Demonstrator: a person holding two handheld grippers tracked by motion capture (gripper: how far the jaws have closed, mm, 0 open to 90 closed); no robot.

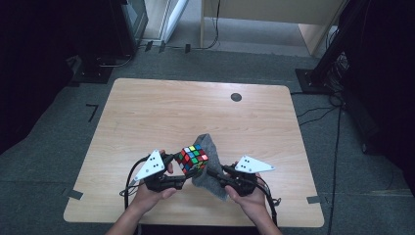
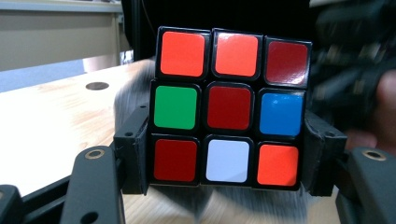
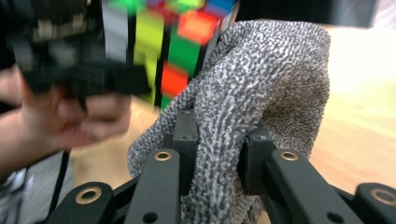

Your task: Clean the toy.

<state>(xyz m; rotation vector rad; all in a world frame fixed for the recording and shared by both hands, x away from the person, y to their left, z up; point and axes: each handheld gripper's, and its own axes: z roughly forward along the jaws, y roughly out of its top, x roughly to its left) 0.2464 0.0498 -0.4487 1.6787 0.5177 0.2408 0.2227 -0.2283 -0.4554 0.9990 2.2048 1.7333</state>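
Grey cloth (image 3: 261,79), colourful puzzle cube (image 2: 231,109), no readable writing

You see a pale wooden bench (image 1: 147,112) with a dark round hole (image 1: 236,97) near its far edge, grey floor (image 1: 44,161) around it, cables (image 1: 318,113) trailing right

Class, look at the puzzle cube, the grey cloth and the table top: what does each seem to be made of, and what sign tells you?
Puzzle cube: likely hard plastic, a glossy black frame with smooth coloured tiles that catch the light. Grey cloth: a soft textile, perhaps microfibre or knit; its surface is nubbly and it folds between the jaws. Table top: pale wood or wood-look laminate, with grain lines and a matt finish.
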